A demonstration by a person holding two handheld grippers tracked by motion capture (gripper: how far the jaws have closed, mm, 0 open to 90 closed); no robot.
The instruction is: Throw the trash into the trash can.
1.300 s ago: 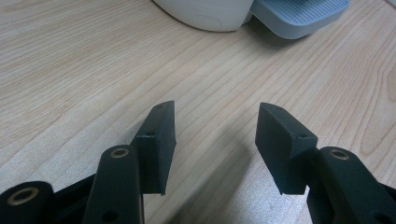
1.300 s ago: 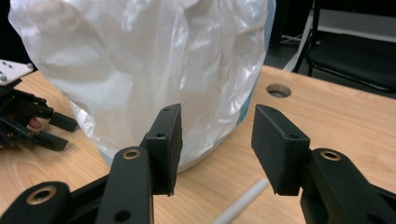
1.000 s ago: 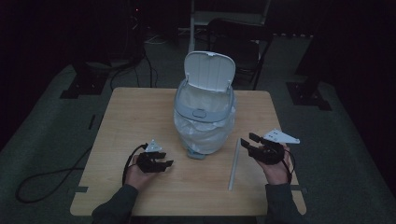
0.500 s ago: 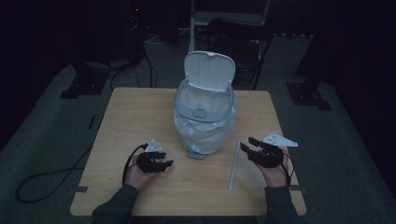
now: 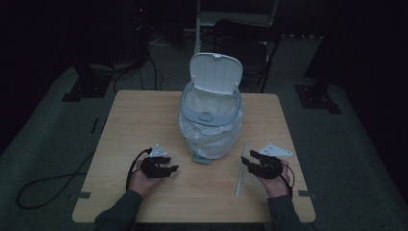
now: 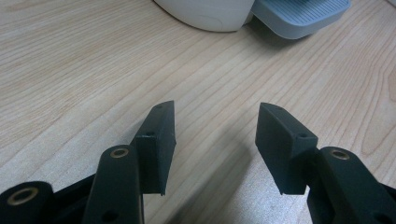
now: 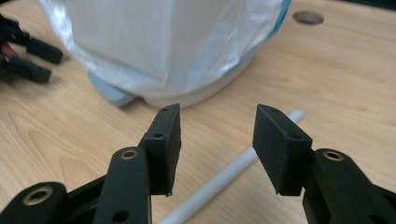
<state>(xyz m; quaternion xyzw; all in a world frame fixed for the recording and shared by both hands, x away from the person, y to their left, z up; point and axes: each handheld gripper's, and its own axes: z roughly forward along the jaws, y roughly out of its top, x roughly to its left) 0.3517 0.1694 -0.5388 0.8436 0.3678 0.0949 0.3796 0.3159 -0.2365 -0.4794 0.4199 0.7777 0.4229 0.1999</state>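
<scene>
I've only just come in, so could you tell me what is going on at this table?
A person holds a gripper in each hand at a wooden table. Both the left gripper and the right gripper are open and empty. Between them stands a lidded bin, lid up, lined with a white bag. A pale rod lies beside the right gripper.

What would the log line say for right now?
left gripper: open, holding nothing | right gripper: open, over white rod | bin: lid up, bag inside | table: wood
</scene>
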